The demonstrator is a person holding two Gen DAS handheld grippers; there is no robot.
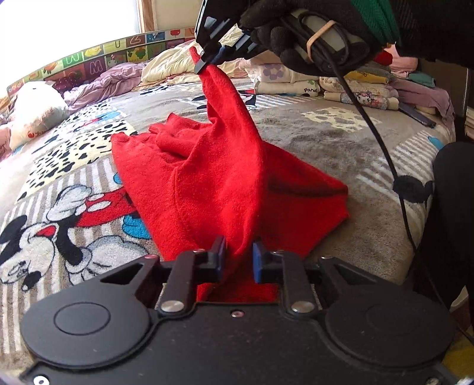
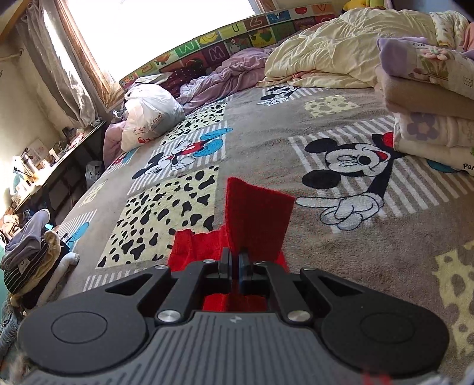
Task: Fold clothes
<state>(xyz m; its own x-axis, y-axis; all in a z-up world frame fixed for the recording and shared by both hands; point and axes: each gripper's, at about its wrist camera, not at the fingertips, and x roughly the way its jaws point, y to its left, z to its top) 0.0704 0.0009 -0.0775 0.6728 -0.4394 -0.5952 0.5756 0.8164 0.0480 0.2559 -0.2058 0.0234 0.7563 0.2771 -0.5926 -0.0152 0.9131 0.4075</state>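
One cartoon-print blanket (image 2: 266, 124) under red garment (image 1: 213, 165).

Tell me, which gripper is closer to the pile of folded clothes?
Right. The right gripper holds the red garment up just before the folded clothes; the left gripper is farther back.

Strong daylight floods in from the far window (image 2: 166, 26), which is blown out to white glare, while both sharp fisheye views bend the bed (image 2: 370, 237) heavily toward darkened corners.
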